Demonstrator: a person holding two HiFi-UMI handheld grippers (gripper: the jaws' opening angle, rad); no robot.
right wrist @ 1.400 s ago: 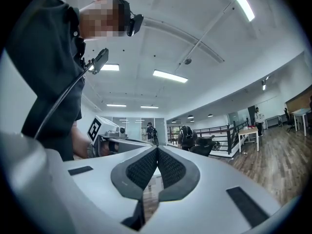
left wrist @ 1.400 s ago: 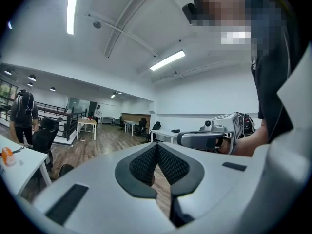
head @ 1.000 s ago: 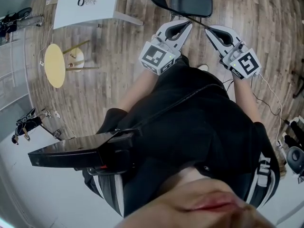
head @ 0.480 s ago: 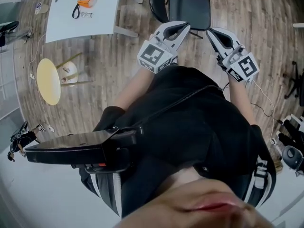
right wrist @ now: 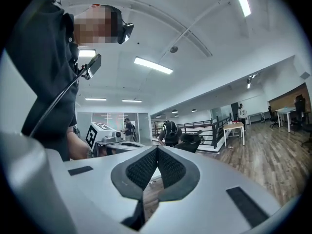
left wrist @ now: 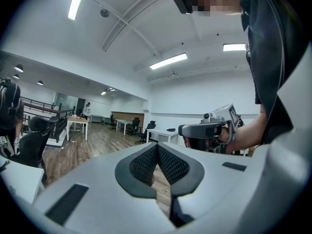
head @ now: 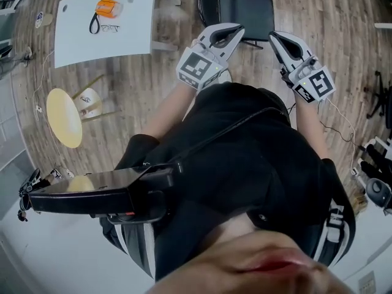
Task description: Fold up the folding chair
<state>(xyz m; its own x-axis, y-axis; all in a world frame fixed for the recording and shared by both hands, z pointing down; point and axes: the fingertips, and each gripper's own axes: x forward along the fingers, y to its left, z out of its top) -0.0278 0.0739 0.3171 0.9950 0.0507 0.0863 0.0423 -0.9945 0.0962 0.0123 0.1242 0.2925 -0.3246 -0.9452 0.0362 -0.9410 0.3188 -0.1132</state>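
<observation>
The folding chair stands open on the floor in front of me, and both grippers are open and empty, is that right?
Not quite. The folding chair does stand open, and both grippers are empty, but the left gripper and right gripper are shut, jaws together, as each gripper view shows.

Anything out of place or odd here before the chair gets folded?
Nothing stands out. The folding chair stands open on the wood floor just ahead of the left gripper and right gripper, both with jaws shut and empty. The white table to the left looks orderly.
</observation>
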